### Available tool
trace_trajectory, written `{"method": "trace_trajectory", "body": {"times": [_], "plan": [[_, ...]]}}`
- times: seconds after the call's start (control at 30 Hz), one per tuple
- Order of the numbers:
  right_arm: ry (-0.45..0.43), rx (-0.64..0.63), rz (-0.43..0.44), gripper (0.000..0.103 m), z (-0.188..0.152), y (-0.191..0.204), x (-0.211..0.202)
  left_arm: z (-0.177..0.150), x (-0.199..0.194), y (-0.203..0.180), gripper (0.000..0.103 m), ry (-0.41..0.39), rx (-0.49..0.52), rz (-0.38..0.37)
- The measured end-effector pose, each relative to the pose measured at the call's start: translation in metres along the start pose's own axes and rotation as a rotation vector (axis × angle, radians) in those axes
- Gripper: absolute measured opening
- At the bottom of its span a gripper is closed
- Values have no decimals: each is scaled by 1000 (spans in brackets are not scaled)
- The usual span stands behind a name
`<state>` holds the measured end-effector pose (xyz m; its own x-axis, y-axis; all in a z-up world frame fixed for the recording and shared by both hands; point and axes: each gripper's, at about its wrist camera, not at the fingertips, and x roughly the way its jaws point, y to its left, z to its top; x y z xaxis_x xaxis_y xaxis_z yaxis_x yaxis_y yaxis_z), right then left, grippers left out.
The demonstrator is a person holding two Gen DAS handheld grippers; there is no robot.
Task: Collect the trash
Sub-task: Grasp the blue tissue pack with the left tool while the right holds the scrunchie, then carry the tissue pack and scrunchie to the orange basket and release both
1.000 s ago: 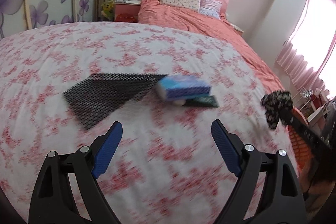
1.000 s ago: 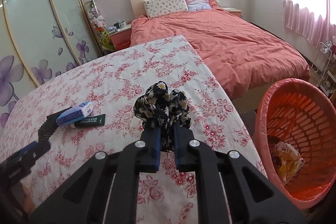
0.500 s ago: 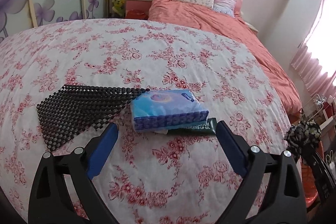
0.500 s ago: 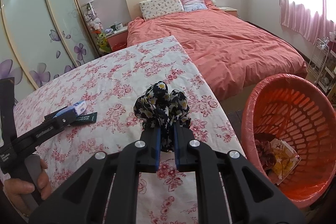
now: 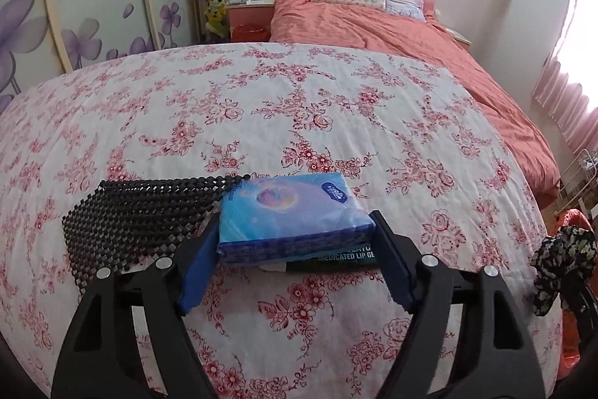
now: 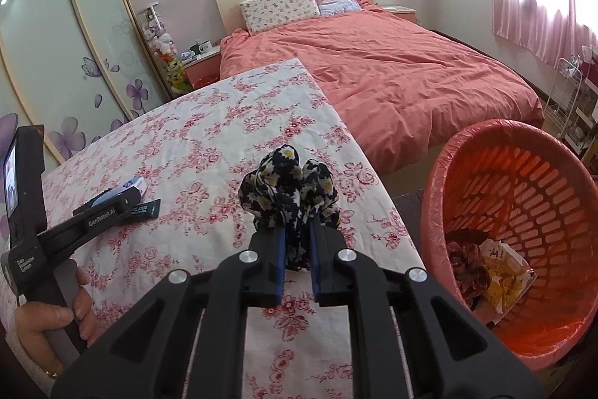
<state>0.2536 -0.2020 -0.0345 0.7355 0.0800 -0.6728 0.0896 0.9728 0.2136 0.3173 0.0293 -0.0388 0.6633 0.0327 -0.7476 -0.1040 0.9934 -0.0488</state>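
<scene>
The left gripper (image 5: pixel 295 264) has moved in on the blue tissue pack (image 5: pixel 293 215), now lower centre between its closing jaws, earlier mid-frame.

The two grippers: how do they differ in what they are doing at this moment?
The right gripper is shut on a black floral cloth, lifted off the flowered table cover; the left gripper holds nothing yet, its jaws closing around a blue tissue pack that lies on the cover. The right gripper's jaws stand narrow; the left gripper's stand wide. Both have blue pads and black arms.
</scene>
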Motion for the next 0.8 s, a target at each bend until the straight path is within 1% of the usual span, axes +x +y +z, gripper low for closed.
{"method": "trace_trajectory", "body": {"times": [0.17, 0.37, 0.63, 0.8], "plan": [[-8, 1, -2, 12, 0, -1, -4, -4, -11, 6, 75, -30, -2, -29], [-28, -5, 5, 12, -2, 4, -15, -11, -36, 13, 75, -64, 0, -71], [-67, -11, 21, 12, -7, 8, -44, -19, -72, 9, 75, -117, 27, -129], [-103, -10, 9, 12, -9, 2, -69, -25, -92, 1, 75, -138, 50, -169]]}}
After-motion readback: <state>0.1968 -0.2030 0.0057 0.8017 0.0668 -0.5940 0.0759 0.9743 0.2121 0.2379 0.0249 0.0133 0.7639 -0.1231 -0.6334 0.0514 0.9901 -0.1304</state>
